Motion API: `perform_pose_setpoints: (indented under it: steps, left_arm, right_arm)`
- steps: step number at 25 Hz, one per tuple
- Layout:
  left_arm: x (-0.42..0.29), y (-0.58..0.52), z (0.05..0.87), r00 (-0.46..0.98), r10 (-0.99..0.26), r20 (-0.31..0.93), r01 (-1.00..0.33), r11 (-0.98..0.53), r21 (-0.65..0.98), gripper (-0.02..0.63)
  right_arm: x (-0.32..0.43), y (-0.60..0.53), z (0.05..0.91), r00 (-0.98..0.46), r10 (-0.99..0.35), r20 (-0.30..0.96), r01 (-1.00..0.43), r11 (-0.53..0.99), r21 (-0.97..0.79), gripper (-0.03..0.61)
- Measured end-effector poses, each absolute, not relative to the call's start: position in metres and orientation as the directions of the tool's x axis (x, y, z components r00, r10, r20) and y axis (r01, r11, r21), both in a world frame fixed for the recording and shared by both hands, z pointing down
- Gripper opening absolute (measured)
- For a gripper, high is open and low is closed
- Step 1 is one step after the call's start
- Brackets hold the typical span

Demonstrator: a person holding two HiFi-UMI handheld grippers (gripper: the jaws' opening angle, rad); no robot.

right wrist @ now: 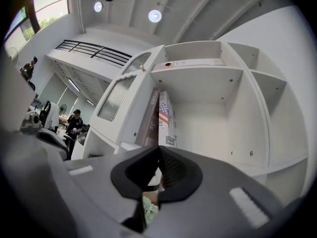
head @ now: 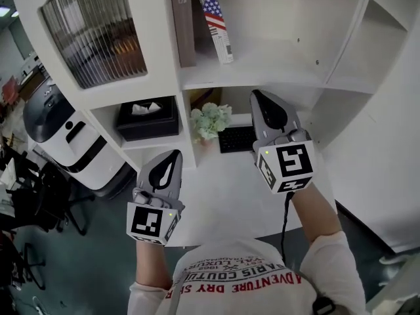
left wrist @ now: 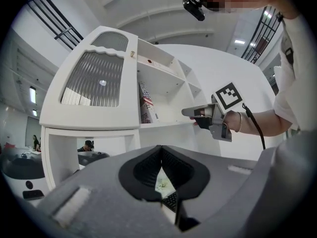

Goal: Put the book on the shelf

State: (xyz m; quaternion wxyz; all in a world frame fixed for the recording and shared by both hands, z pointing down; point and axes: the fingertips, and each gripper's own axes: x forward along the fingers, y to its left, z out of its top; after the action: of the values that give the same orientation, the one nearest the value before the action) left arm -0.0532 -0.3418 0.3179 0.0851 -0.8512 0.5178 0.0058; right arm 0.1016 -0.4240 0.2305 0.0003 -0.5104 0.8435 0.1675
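The white paperback book with a stars-and-stripes flag on its cover [head: 215, 20] stands in the wide open compartment of the white wooden shelf unit [head: 262, 64]. It is tilted, leaning towards a dark brown book [head: 182, 25] just beside it on the left. Neither gripper touches it.

The right gripper [head: 258, 98] is held out in front of that compartment's lower edge. Its jaws are pressed together at the tips with nothing between them. The left gripper [head: 175, 156] hangs lower and further left, near the bench's front corner. Its jaws are also closed on nothing, and through the gap below its pads only the things behind show.

Under the book's shelf, a bunch of pale green artificial flowers [head: 210, 120] stands at the back of the white bench [head: 230, 195], with a small black keyboard [head: 236, 138] just to its right. A black tissue box [head: 147, 118] fills the cubby to the left, below a cabinet door of ribbed glass [head: 95, 31]. A white and black wheeled machine [head: 65, 136] stands on the floor left of the unit
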Motion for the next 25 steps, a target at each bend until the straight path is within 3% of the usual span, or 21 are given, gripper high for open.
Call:
perform_pose_setpoints:
  steps: [12,25]
  left_arm:
    - [-0.012,-0.333,0.317,0.501,-0.860,-0.094,-0.864,-0.492,-0.106,0.005]
    - [-0.003,-0.332,0.330,0.466,-0.883,-0.049,-0.882,-0.460,-0.106,0.005]
  right_arm:
    - [0.123,-0.369,0.294,-0.646,-0.751,-0.141,-0.743,0.575,0.341,0.000]
    - [0.146,-0.358,0.327,-0.663,-0.746,-0.071,-0.728,0.619,0.293,0.000]
